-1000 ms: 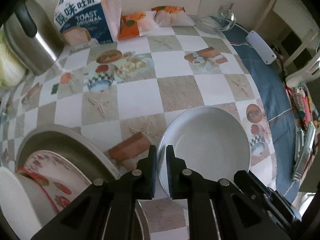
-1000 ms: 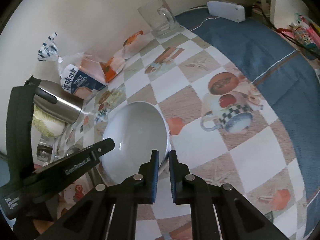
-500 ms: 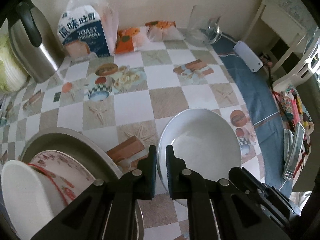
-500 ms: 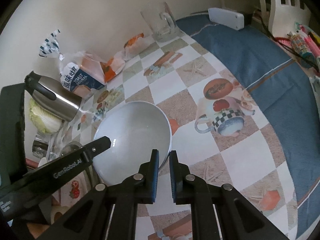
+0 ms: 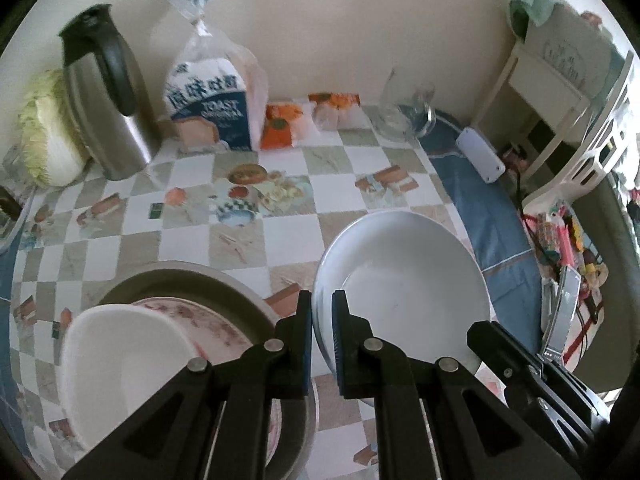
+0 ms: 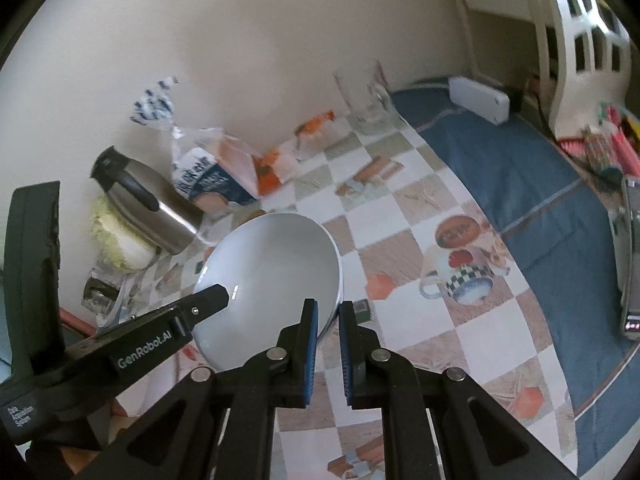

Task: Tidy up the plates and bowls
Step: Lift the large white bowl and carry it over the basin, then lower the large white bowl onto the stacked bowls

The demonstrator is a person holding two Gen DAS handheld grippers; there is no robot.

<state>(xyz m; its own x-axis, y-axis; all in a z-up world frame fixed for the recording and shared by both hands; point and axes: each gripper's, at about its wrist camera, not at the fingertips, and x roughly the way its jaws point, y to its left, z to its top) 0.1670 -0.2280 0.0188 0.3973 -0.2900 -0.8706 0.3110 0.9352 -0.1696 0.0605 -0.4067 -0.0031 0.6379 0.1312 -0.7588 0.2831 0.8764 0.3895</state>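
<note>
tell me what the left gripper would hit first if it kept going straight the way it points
The left gripper is already shut on the near rim of the white plate, so the plate itself is in the way. Beyond it the line seems to reach the checked tablecloth, though depth is hard to judge.

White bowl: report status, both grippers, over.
Left hand-held gripper and right hand-held gripper both shut on white bowl rim. Bowl tilted over table. Dish stack close at left.
</note>
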